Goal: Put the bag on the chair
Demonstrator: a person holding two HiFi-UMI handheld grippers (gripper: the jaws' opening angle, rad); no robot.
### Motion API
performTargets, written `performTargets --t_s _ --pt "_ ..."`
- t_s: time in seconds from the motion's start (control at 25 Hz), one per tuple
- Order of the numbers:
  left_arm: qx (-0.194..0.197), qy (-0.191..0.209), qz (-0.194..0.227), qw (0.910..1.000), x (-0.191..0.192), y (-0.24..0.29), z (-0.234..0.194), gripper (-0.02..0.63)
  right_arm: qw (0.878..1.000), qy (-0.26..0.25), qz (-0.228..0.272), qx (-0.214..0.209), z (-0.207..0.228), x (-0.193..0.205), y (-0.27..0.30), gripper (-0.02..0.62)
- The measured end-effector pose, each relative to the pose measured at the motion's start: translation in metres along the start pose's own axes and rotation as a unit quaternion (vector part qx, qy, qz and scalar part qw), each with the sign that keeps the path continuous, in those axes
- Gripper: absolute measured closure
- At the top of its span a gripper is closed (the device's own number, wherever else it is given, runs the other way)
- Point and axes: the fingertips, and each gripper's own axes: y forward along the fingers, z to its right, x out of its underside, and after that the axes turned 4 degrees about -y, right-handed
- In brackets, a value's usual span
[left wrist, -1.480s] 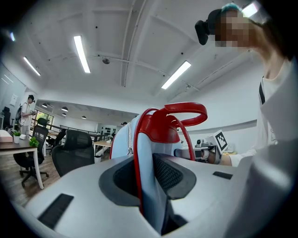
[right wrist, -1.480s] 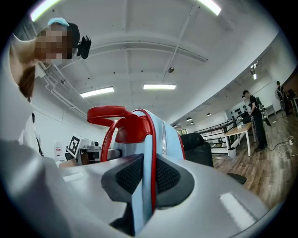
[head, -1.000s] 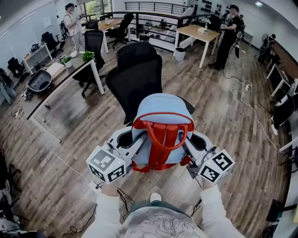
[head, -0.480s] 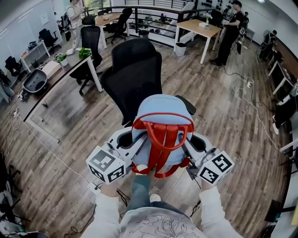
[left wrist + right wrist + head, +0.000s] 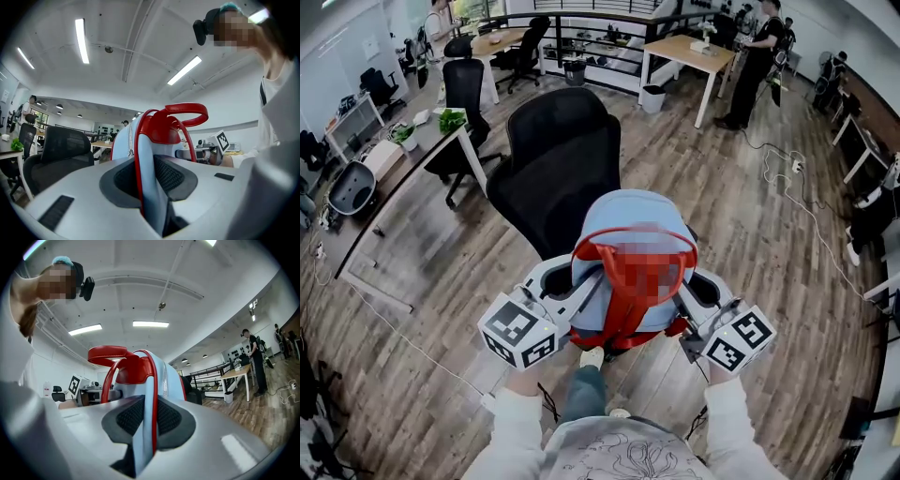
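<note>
Jointly, our left gripper point(image 5: 570, 292) and right gripper point(image 5: 686, 298) hold the blue bag point(image 5: 633, 220) between closed fingers, near the black chair point(image 5: 553, 155).

Bag point(image 5: 630, 214) between left gripper point(image 5: 572, 281) and right gripper point(image 5: 690, 284), near chair point(image 5: 551, 159)

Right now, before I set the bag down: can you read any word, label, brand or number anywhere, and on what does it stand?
No readable text in any view.
bag: no print shows on its blue shell or red straps.
left marker cube, right marker cube: black-and-white square patterns only, no letters or digits.
far desk: anything on it is too small to read.
</note>
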Motion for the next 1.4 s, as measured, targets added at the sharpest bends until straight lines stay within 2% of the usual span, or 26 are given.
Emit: performTargets --t_s 0.56,1.0,1.4 --pt "0.06 -0.028 -0.04 0.997 0.015 0.081 -0.095 0.512 0.997 0.025 -0.024 0.072 0.081 0.025 0.071 0.528" --pt "0.094 -0.06 -0.092 0.9895 0.062 0.127 -0.143 0.512 0.99 0.047 -0.074 0.107 0.127 0.075 0.099 0.528" --pt "0.093 -0.094 -0.138 0.9816 0.116 0.147 -0.17 0.512 0.983 0.078 -0.123 0.112 0.152 0.131 0.11 0.528"
